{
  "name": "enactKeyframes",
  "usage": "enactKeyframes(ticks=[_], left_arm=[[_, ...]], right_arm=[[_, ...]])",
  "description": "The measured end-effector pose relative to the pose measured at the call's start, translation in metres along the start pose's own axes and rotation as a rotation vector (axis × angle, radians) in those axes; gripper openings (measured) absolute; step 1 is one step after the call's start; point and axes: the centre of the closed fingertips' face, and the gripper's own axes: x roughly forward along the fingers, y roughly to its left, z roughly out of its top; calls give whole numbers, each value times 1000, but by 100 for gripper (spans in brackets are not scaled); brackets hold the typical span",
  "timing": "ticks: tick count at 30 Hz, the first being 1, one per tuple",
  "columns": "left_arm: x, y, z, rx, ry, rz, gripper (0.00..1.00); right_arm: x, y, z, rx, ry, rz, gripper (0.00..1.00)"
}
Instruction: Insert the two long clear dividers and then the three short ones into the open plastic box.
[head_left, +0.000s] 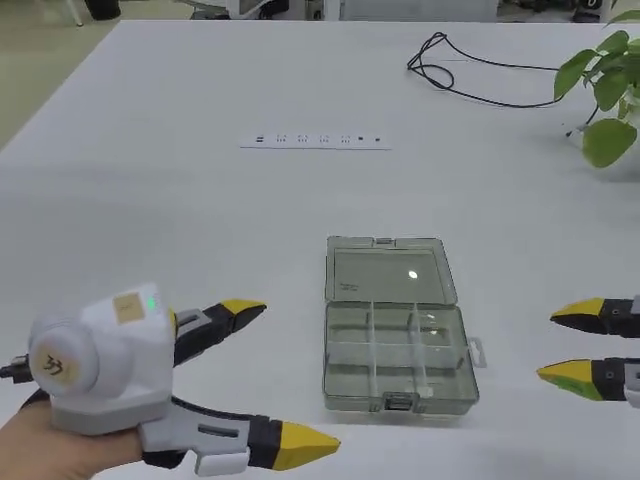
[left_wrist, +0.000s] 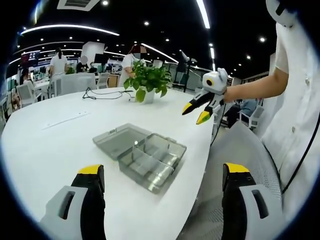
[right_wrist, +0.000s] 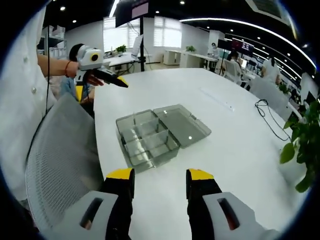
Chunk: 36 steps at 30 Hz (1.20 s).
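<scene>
Open-plan office, long white tables (left_wrist: 50, 145), mesh chair (right_wrist: 60, 150), ceiling strip lights (left_wrist: 202, 12), potted plant (left_wrist: 146, 82)

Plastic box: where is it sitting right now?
In the head view the box sits open on the white table, between the left gripper and the right gripper, its lid lying flat on the far side.

Tiny print on table strip (head_left: 315, 140), probably illegible
</scene>
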Motion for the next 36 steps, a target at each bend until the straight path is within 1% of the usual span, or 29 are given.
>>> enactKeyframes(ticks=[1, 4, 5, 6, 8, 11, 14, 22, 26, 30, 36], left_arm=[[0, -1, -1, 0, 4, 0, 100], [1, -3, -6, -1, 16, -2, 100], [1, -3, -8, 1, 19, -2, 100], [0, -3, -10, 4, 19, 1, 100], [0, -2, -11, -1, 15, 7, 100], [1, 0, -16, -2, 15, 15, 100], [2, 0, -19, -5, 15, 16, 100], [3, -2, -29, -13, 23, 18, 100], [1, -6, -29, -18, 16, 25, 100], [-2, -7, -30, -19, 20, 30, 100], [-4, -8, -30, -23, 17, 38, 100]], right_arm=[[-1, 0, -3, 3, -5, -9, 47], [-2, -1, -14, 49, -18, -49, 57], [-2, -2, -17, 50, -21, -57, 62], [-2, -3, -20, 60, -28, -75, 65], [-1, -3, -24, 80, -35, -86, 73], [0, -3, -27, 95, -53, -101, 79], [3, 1, -30, 114, -57, -96, 81], [7, 10, -34, 114, -32, -69, 82], [9, 14, -31, 99, -28, -52, 83], [9, 14, -28, 89, -26, -43, 83], [8, 13, -25, 73, -26, -41, 83]])
